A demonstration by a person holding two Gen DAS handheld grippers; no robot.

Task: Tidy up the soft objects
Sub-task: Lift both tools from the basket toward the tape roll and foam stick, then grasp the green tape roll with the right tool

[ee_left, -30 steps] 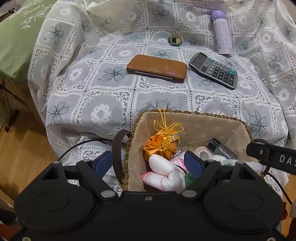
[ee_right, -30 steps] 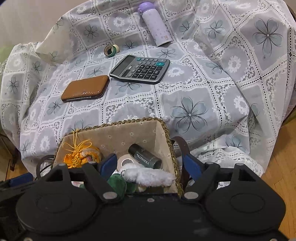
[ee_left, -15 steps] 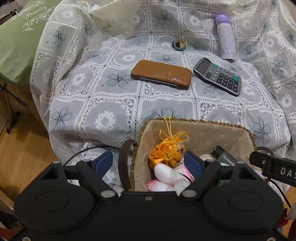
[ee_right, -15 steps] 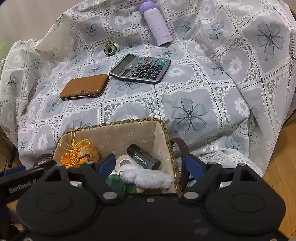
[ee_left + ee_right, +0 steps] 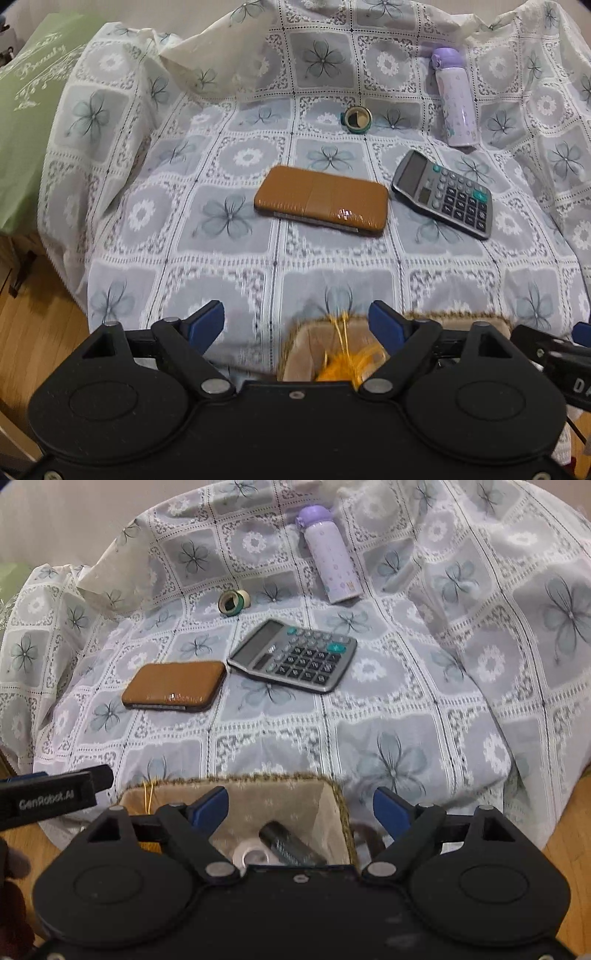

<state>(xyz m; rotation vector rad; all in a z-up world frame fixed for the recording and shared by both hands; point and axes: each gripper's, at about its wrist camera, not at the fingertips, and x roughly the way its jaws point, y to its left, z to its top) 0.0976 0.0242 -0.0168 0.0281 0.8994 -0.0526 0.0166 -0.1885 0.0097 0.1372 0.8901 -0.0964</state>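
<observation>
At the bottom edge of both views: lined basket (image 5: 334,794), both grippers spread above it, holding nothing.

Left gripper (image 5: 297,323) and right gripper (image 5: 300,806) have just been widening, jaws released with only basket rim and cloth (image 5: 332,258) between them, likely pulling clear after a drop. Basket holds an orange tasselled pouch (image 5: 340,367) at its left end, a tape roll (image 5: 251,854) and dark tube (image 5: 284,845) at its right; other soft things are hidden under the grippers. Left out on the cloth at frame centre, presumably as hard goods: brown case (image 5: 321,199), calculator (image 5: 295,655), bottle (image 5: 332,557), small tape roll (image 5: 232,603).
</observation>
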